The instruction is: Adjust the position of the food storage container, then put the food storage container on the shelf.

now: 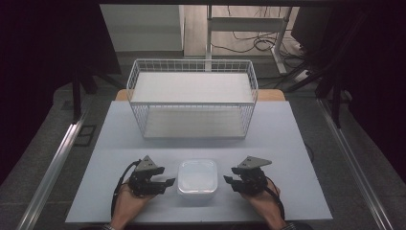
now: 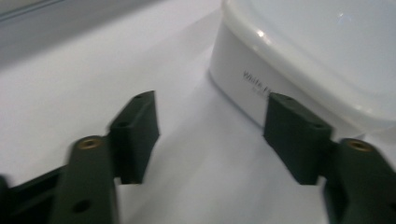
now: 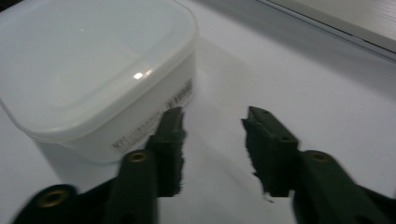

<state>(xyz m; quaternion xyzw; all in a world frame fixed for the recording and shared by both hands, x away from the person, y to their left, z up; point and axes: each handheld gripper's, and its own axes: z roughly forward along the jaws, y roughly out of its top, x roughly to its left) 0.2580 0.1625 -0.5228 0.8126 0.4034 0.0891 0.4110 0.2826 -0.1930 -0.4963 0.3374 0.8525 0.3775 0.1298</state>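
the white lidded container (image 1: 197, 178) sits near the front edge of the counter (image 1: 119, 139). the left tongs (image 1: 165, 182) and right tongs (image 1: 228, 180) flank it, both apart, probably to grip its two sides together.

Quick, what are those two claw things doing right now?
Left gripper: open, holding nothing, beside the white lidded container.
Right gripper: open, holding nothing.

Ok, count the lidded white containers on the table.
1. The white container sits near the table's front edge, between the left hand-held gripper and the right hand-held gripper.
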